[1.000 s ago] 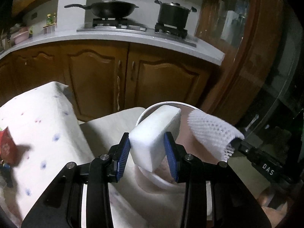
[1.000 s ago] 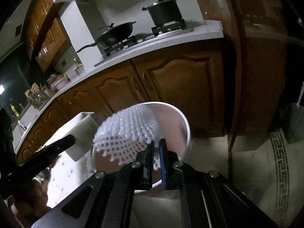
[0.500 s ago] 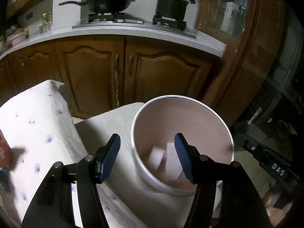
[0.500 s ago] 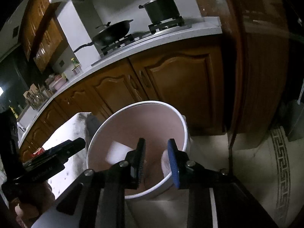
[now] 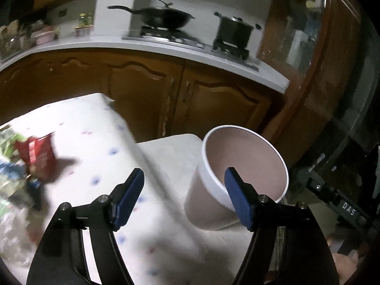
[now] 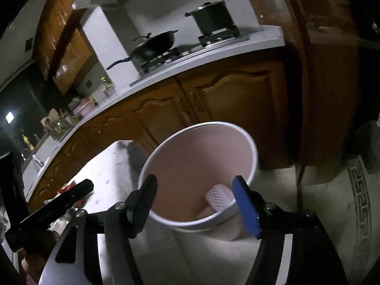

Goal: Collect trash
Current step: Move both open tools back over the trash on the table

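Note:
A white trash bin (image 5: 247,166) with a pinkish inside stands on a low cloth-covered surface; it also shows in the right wrist view (image 6: 201,166). A white foam net (image 6: 218,198) lies at its bottom. My left gripper (image 5: 187,199) is open and empty, left of the bin, over the dotted white tablecloth (image 5: 83,142). My right gripper (image 6: 197,204) is open and empty, just above the bin's near rim. A red packet (image 5: 38,154) and other blurred trash lie at the table's left.
Wooden kitchen cabinets (image 5: 147,95) stand behind the table, with a wok (image 5: 163,20) and a pot (image 5: 234,32) on the stove. A dark wooden cabinet (image 6: 327,83) rises at the right. A patterned rug (image 6: 361,201) lies on the floor.
Both grippers opened and dropped the white foam block and the foam net into the bin. Both jaws have since opened wider. The left gripper has swung left toward the table.

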A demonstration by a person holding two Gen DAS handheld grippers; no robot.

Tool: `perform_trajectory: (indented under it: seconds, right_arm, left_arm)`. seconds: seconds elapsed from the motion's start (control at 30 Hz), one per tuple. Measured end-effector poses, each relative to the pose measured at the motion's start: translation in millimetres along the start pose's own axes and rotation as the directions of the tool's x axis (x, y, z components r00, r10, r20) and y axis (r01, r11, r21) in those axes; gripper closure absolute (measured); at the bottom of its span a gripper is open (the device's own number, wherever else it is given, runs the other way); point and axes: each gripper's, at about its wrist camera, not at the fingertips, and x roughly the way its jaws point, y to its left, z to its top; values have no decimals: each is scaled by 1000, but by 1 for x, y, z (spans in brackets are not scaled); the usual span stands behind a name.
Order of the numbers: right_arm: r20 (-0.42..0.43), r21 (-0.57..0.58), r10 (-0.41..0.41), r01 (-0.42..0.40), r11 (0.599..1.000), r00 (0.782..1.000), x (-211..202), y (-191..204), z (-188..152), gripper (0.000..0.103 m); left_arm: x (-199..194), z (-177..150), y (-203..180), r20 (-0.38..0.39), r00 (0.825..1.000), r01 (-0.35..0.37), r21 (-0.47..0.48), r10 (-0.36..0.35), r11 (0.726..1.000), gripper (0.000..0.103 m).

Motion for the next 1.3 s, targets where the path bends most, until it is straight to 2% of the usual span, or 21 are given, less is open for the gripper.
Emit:
perform_trajectory:
  seconds: [0.13,0.4,0.63,0.87,1.0,1.23,1.3]
  right_arm:
    - [15,-1,62,-62,998,998,-9,23,-10,21]
    - [10,-62,157,-156,986,988,-16,82,-37,21]
    - [-23,-95,231,-232,968,973,-14,132,-72,17]
    - [-91,-159,269,-281,946,959,-8,174,-111,16]
    - [-123,-177,288,-306,935,950,-6,192,-125,16]
    - [-154,-221,309,-337,915,939,-7,228,-144,16]
    - [-157,-235,312,-342,910,937,-7,237,-149,16]
  left_arm:
    - [-32,-11,25,38,999,-26,-38,27,999,30]
    - [-87,-42,70,59,996,-56,-86,61,995,29]
    - [-139,-76,109,125,977,-157,-113,171,981,24]
    - [-186,-111,170,126,955,-243,-195,270,950,24]
    - [-211,-127,203,125,935,-296,-245,333,923,21]
    - [-234,-143,250,114,912,-337,-342,395,877,20]
    - [-239,-148,262,111,908,-339,-370,403,865,13]
